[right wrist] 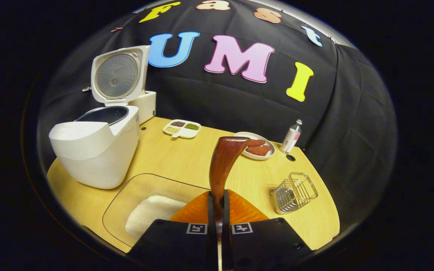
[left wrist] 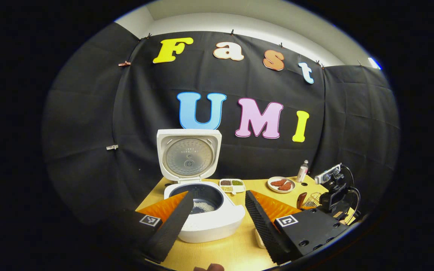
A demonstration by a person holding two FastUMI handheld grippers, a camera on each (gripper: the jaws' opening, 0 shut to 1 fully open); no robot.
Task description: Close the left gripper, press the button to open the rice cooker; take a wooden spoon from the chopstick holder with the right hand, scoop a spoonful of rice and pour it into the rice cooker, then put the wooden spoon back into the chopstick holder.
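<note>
In the left gripper view, the left gripper [left wrist: 219, 216] spreads its two fingers before one open rice cooker [left wrist: 205, 218], while in the right gripper view the right gripper [right wrist: 217, 199] pinches one wooden spoon [right wrist: 222, 162] above one rice container [right wrist: 126, 203], near one wire chopstick holder [right wrist: 294, 192] and two dishes.

both views face the wall, sharing the rice cooker [left wrist: 202, 210].

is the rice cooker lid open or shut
Open: the rice cooker lid stands upright, its inner plate facing forward, and rice shows in the pot.
</note>
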